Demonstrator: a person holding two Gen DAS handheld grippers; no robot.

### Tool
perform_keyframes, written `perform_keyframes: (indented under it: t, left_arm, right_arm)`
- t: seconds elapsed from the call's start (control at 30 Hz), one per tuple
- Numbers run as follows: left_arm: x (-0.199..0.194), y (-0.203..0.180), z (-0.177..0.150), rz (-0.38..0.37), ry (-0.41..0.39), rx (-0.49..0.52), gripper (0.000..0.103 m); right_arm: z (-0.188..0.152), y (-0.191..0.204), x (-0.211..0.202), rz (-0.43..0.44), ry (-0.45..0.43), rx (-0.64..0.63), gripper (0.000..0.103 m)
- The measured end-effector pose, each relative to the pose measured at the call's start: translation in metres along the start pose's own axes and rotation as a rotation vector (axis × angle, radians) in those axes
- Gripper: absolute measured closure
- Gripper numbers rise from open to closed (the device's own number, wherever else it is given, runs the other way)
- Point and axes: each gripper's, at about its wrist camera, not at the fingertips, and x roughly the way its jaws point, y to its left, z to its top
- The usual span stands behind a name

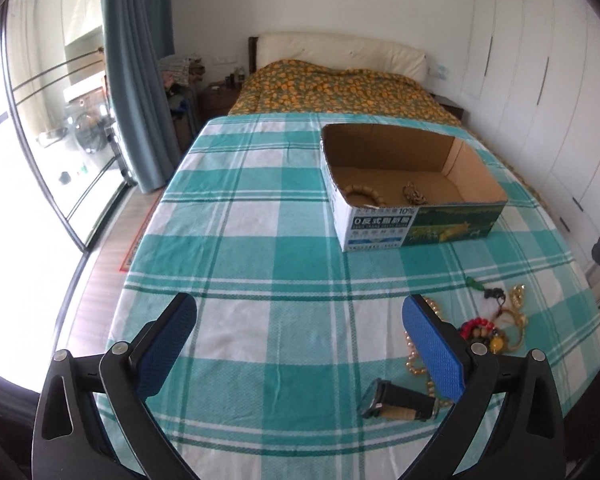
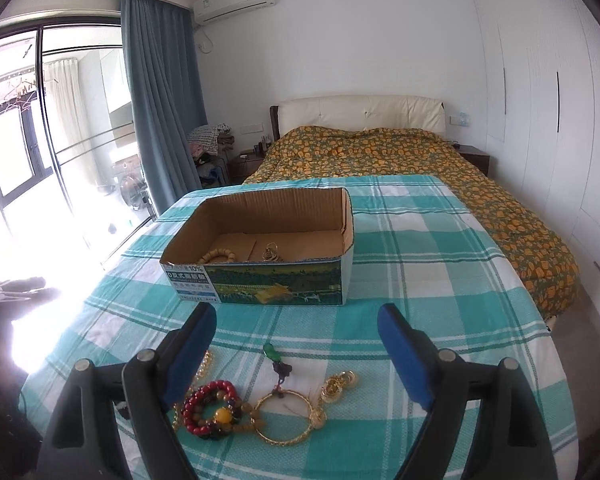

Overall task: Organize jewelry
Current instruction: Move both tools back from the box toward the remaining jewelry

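Observation:
An open cardboard box (image 1: pixel 380 228) (image 2: pixel 260 284) stands on the teal checked cloth; inside lie a wooden bead bracelet (image 1: pixel 364 195) (image 2: pixel 217 258) and a small gold chain piece (image 1: pixel 414 194) (image 2: pixel 271 255). My left gripper (image 1: pixel 300 344) is open and empty above the cloth. To its right lie a black-strap watch (image 1: pixel 396 398), a gold bead necklace (image 1: pixel 414 360) and a jewelry pile (image 1: pixel 496 324). My right gripper (image 2: pixel 296 356) is open and empty, over a red bead bracelet (image 2: pixel 208 404), a gold bangle (image 2: pixel 286 420), a green pendant (image 2: pixel 271 351) and gold earrings (image 2: pixel 338 386).
The cloth-covered table (image 1: pixel 240 240) (image 2: pixel 440 280) ends at a rounded edge left and right. Behind it is a bed with an orange floral quilt (image 2: pixel 400 152), white wardrobes (image 2: pixel 540 100) at the right, and a blue curtain (image 2: pixel 160 100) by the glass door at the left.

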Motion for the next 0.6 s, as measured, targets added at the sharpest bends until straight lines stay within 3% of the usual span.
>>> perform_keyframes:
  t: [0.17,0.3,0.37,0.47,0.6]
  left_arm:
    - [-0.017,-0.012,-0.033,-0.066,-0.018,0.013,0.000]
    - [-0.026,-0.018,-0.055,-0.004,-0.026,0.007,0.000]
    - [-0.027,-0.017,-0.063,-0.011,-0.019,-0.021,0.000]
    - [-0.030,-0.012,-0.071,-0.039,-0.007,-0.059,0.000]
    - [-0.034,-0.008,-0.077,0.008,-0.015,-0.057,0.000]
  right_arm:
    - [-0.029,-0.004,-0.018,-0.085,0.025,-0.007,0.018]
    - [-0.048,0.008,-0.026,-0.092,0.061,-0.049,0.018]
    - [-0.057,0.013,-0.022,-0.082,0.111,-0.056,0.018]
    - [-0.071,0.011,-0.018,-0.062,0.166,-0.004,0.018]
    - [-0.082,0.004,-0.017,-0.054,0.184,0.065,0.018]
